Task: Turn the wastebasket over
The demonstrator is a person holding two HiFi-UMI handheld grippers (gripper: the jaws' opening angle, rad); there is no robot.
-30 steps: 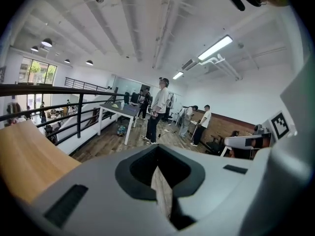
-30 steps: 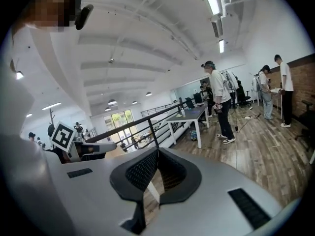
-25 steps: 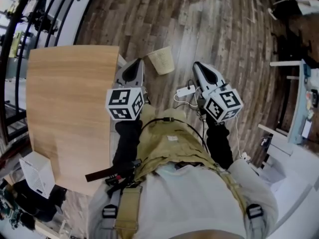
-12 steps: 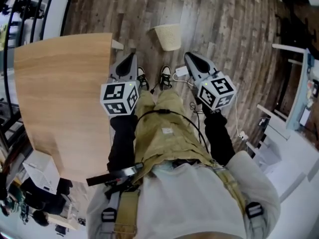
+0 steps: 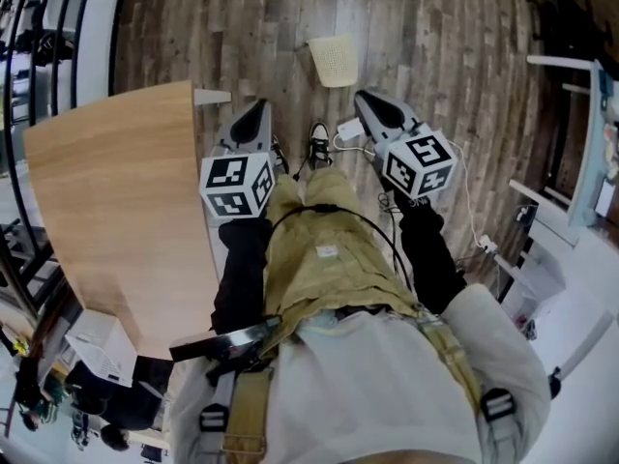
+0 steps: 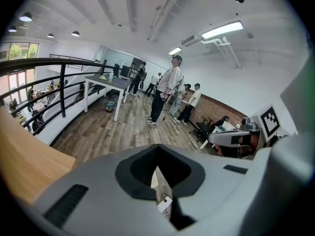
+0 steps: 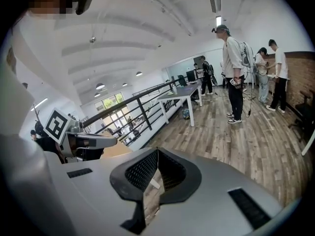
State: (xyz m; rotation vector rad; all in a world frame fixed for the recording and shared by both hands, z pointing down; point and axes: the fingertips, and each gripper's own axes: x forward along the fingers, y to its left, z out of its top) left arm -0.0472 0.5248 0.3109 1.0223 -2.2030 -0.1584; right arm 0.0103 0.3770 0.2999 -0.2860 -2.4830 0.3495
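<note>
The wastebasket (image 5: pixel 335 60) is a small cream mesh bin on the wood floor, ahead of the person's feet in the head view. My left gripper (image 5: pixel 253 114) points toward the floor beside the wooden table, short of the bin and to its left. My right gripper (image 5: pixel 366 100) hangs just below and to the right of the bin, apart from it. In the left gripper view the left gripper (image 6: pixel 157 147) has its jaws meeting at the tip with nothing held. The right gripper (image 7: pixel 157 151) in its own view is likewise shut and empty.
A light wooden table (image 5: pixel 106 201) fills the left. A white power adapter (image 5: pixel 348 129) with a cable lies on the floor by the person's shoe (image 5: pixel 317 146). White desks (image 5: pixel 571 162) stand at the right. Several people (image 7: pixel 234 77) stand far off, near a railing (image 6: pixel 64 77).
Both grippers have sunk and tipped further downward. The wastebasket now sits higher in the head view, and the person's shoes have come into sight. Both jaws stayed shut.
</note>
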